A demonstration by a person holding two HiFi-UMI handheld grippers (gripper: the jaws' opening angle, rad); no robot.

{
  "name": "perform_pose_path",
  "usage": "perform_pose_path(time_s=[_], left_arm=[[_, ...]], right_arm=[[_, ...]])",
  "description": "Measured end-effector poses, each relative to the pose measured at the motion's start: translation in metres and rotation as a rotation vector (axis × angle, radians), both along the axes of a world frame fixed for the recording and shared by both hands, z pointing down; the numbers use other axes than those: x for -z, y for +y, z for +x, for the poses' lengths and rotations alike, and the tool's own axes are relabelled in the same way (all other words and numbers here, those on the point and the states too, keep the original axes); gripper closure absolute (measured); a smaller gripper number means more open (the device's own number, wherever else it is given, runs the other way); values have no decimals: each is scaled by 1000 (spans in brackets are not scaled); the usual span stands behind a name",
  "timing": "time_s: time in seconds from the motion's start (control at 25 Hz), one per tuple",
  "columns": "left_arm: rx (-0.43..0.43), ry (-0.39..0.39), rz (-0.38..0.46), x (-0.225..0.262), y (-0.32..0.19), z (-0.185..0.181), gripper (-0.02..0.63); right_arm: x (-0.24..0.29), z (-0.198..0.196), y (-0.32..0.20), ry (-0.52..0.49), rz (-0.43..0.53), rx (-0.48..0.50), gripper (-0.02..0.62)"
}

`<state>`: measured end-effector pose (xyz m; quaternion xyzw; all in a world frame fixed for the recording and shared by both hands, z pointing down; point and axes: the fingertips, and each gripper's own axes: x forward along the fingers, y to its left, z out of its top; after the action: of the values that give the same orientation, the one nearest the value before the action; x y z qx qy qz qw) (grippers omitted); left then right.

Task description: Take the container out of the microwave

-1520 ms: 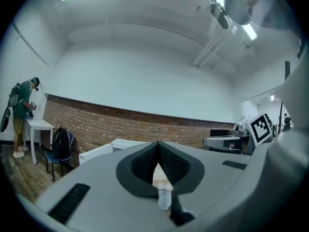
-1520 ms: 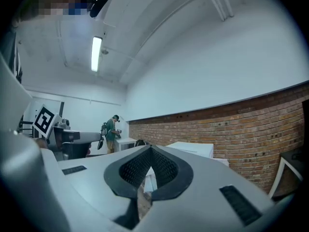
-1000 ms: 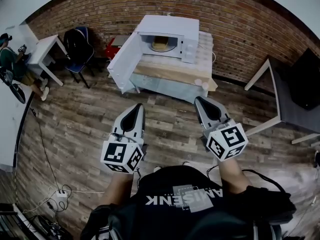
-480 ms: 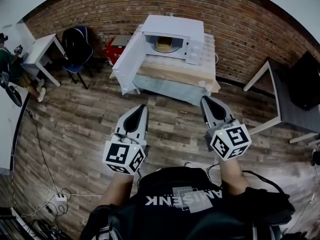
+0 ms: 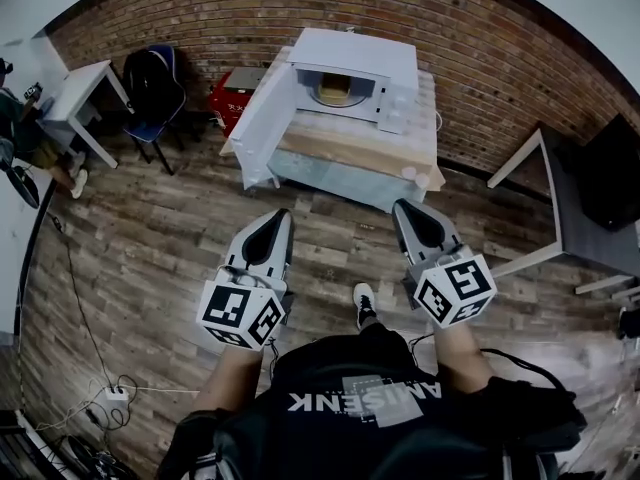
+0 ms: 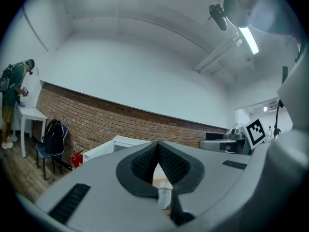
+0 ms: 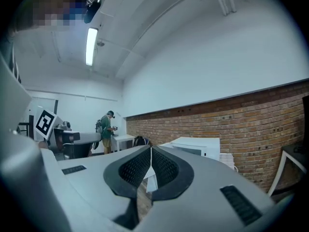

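Since a moment ago a shoe [image 5: 364,305] has stepped into sight on the planks between the two grippers, and both have been carried a little nearer the microwave table. White lettering [image 5: 365,400] on the person's black shirt lies upside down from above and is too creased to read for certain; the marker cubes bear only black-and-white squares. The left gripper [image 5: 278,218] and right gripper [image 5: 408,213] point level, side by side, jaws pressed together with nothing between them. Beyond a stretch of wood-plank floor [image 5: 150,248] stands the wooden-topped table [image 5: 345,148] with the white microwave [image 5: 350,53], its door [image 5: 262,123] swung wide to the left. The tan container [image 5: 333,90] sits inside the cavity, well apart from both grippers. A brick wall [image 5: 200,18] runs behind, with a blue chair [image 5: 155,98] at left.
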<state>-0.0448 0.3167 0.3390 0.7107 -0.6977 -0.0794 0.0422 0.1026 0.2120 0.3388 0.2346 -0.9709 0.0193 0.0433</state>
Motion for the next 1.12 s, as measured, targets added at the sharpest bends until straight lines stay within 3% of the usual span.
perform_pose_path(time_s=[0.4, 0.6, 1.12], left_arm=[[61, -32, -1, 9, -65, -20, 595], [43, -7, -9, 8, -116, -15, 595], [95, -26, -23, 24, -239, -4, 595]], right_arm=[[13, -31, -70, -16, 13, 82, 554], [16, -26, -125, -16, 42, 34, 554], [6, -9, -239, -34, -27, 100, 554]])
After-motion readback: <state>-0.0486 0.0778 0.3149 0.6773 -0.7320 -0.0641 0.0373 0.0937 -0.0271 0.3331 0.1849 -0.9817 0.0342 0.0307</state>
